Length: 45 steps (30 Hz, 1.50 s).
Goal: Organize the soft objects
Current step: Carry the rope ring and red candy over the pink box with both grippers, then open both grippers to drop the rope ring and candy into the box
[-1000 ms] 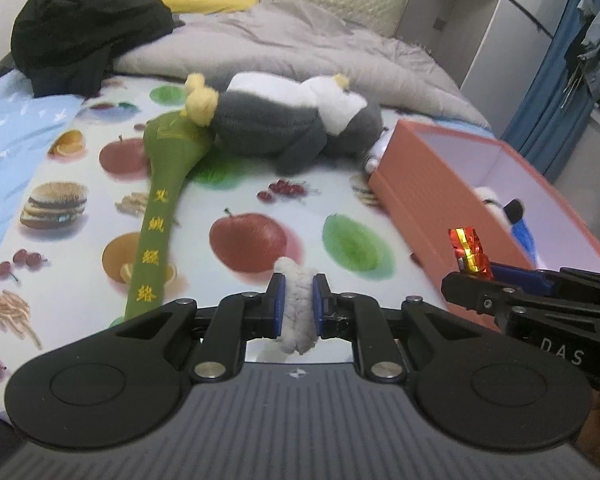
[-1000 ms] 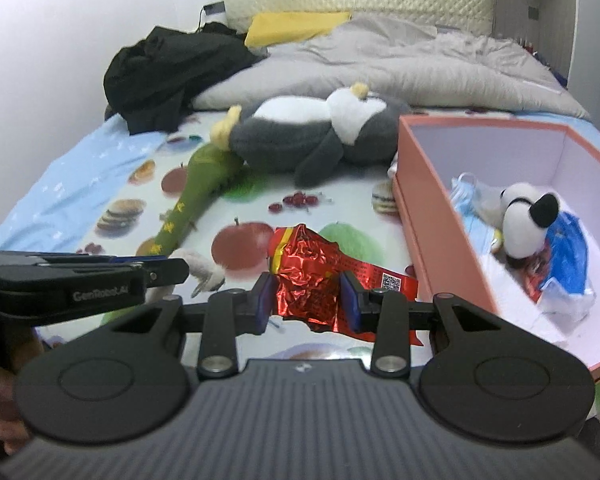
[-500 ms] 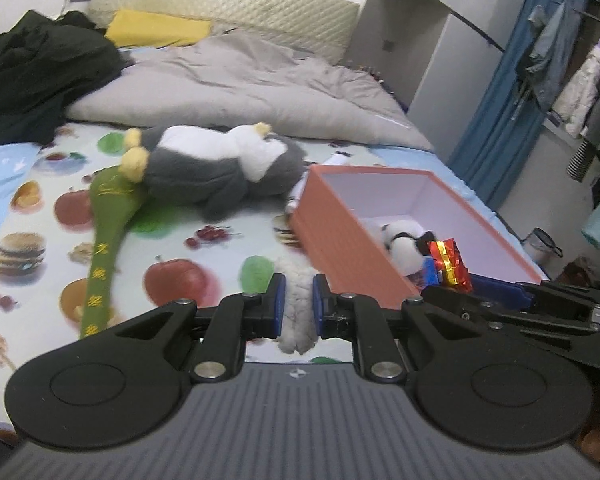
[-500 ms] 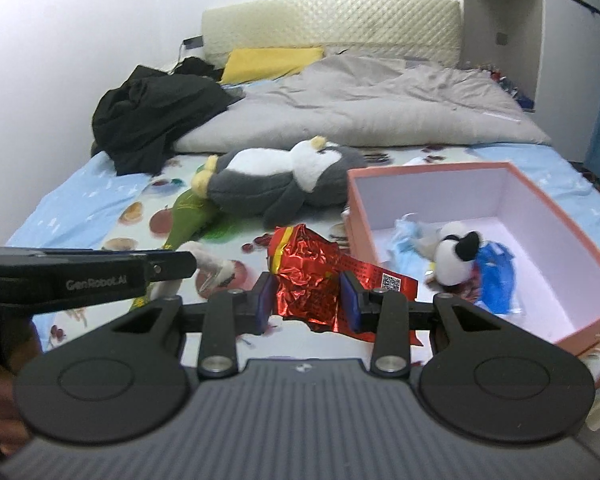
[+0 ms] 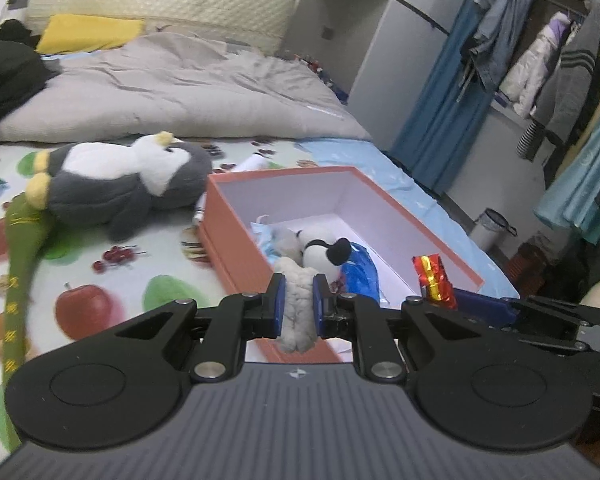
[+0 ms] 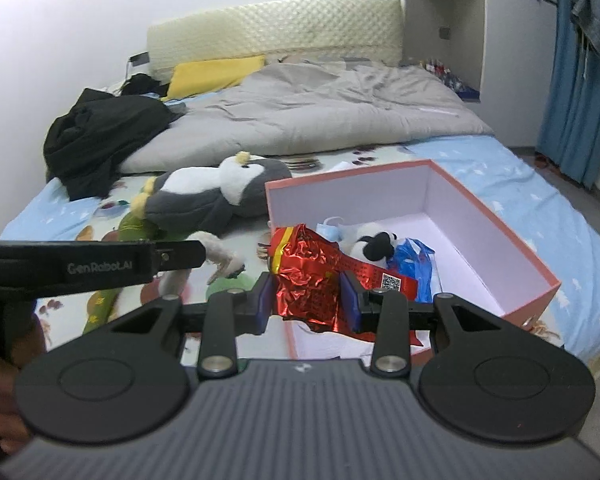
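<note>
— Two grippers, what do they hold?
— The left gripper [image 5: 299, 305] squeezes a fluffy toy [image 5: 296, 308]; the right gripper [image 6: 307, 295] squeezes a red wrapper [image 6: 306, 280].
— What's near?
— The orange box [image 5: 236, 236], right ahead. A penguin [image 5: 116, 184] lies far left.

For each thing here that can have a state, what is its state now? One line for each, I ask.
Left gripper: shut on a fluffy grey-white plush piece.
Right gripper: shut on a crumpled red foil bag.
Orange box: open, no lid, partly filled.
Small black-and-white plush dog: lying inside the box.
Blue plastic bag: inside the box, crumpled.
Penguin plush: lying on the bed, outside the box.
Green plush stick: lying flat on the bed.
</note>
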Motion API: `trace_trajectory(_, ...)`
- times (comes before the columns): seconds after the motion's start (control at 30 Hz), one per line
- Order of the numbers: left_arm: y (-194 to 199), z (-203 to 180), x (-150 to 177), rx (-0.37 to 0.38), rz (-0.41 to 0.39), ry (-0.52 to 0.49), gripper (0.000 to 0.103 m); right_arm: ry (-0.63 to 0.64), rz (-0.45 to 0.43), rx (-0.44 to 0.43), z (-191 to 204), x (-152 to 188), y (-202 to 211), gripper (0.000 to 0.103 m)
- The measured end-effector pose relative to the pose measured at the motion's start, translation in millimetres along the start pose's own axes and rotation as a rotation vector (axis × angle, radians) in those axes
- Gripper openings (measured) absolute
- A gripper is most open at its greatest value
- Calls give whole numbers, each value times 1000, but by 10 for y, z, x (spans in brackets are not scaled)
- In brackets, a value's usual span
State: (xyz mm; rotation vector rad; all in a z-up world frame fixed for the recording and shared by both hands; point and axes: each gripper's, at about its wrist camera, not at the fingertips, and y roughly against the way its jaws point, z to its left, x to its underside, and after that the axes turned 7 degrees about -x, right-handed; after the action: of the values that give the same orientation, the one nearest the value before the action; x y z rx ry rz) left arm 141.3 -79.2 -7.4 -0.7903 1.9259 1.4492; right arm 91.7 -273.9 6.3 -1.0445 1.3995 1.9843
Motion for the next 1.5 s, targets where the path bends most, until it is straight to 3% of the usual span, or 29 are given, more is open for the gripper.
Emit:
trace_trajectory(0.43, -1108, -285, -505, 46, 126, -56, 17, -75, 70, 16, -669, -303, -642, 40)
trace_trajectory(0.7, -1824, -352, -693, 38, 195, -71, 17, -119, 134, 50, -1128, -394, -1097, 40)
trace_trajectory(1.07, -2259, -250, -698, -5, 254, -68, 19, -208, 217, 48, -1440, -356, -1492, 45)
trace_trajectory(1.27, -2074, -270, -769, -10, 222, -82, 37, -233, 217, 54, -1432, -372, -1420, 48)
trace_trajectory(1.37, -1886, -294, -809, -7, 193, -93, 43, -240, 203, 55, -1388, -397, -1307, 62)
trace_trajectory(1.43, -1737, -311, -831, -4, 178, -97, 50, -237, 182, 58, -1332, -419, -1197, 64)
trace_trajectory(1.5, -1591, -326, -844, -5, 165, -99, 66, -226, 168, 54, -1270, -445, -1089, 64)
